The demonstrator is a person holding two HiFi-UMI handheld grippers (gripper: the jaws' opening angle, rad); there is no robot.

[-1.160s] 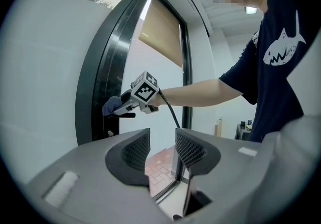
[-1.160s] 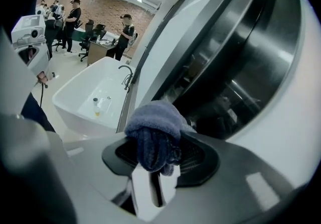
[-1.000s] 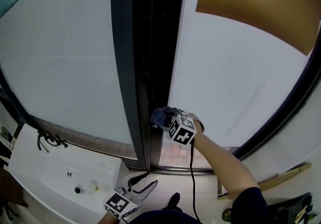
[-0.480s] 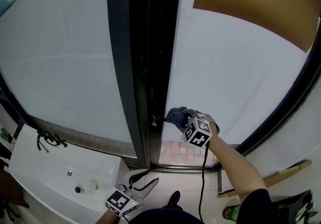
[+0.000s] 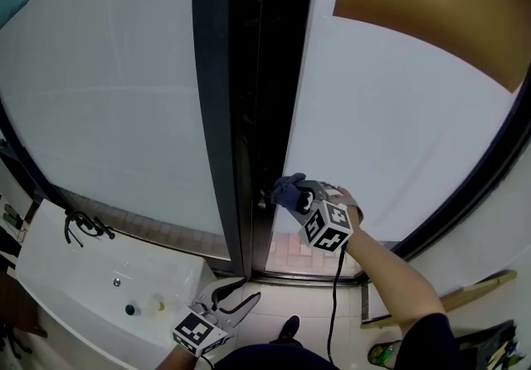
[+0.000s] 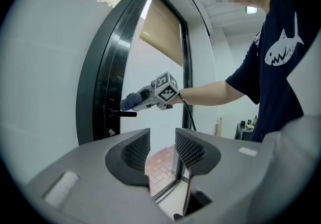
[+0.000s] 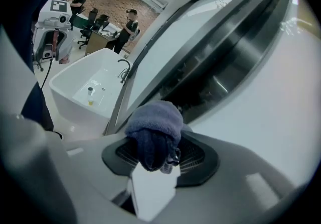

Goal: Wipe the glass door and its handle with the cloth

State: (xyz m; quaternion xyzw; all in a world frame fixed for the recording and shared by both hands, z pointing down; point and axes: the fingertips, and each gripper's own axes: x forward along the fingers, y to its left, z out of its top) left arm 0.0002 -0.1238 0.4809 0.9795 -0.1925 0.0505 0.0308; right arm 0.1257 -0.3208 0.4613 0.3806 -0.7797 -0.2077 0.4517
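At about five o'clock of centre in the head view, we are raising the right gripper (image 5: 296,193) to the left edge of the glass door (image 5: 390,136), where the pale pane is meeting the dark frame (image 5: 249,111). Its jaws are clenching a bunched blue-grey cloth (image 5: 287,187), and in the right gripper view the wad is bulging out above both jaws and pointing at the glossy dark frame. The handle (image 5: 264,201), a slim black lever, is sticking out from the frame at roughly nine o'clock of the cloth. From the left gripper view the cloth is sitting just above the lever's free end; whether it is touching the lever we cannot tell. Our right forearm is reaching in from four o'clock, and a black cable is hanging down from the gripper.

Down at seven o'clock we are holding the left gripper (image 5: 245,294) low, well apart from the door, beside a white basin (image 5: 75,294). Its jaws are standing apart and gripping nothing; between them its own view is showing only the foot of the door and a strip of brick paving (image 6: 159,156)
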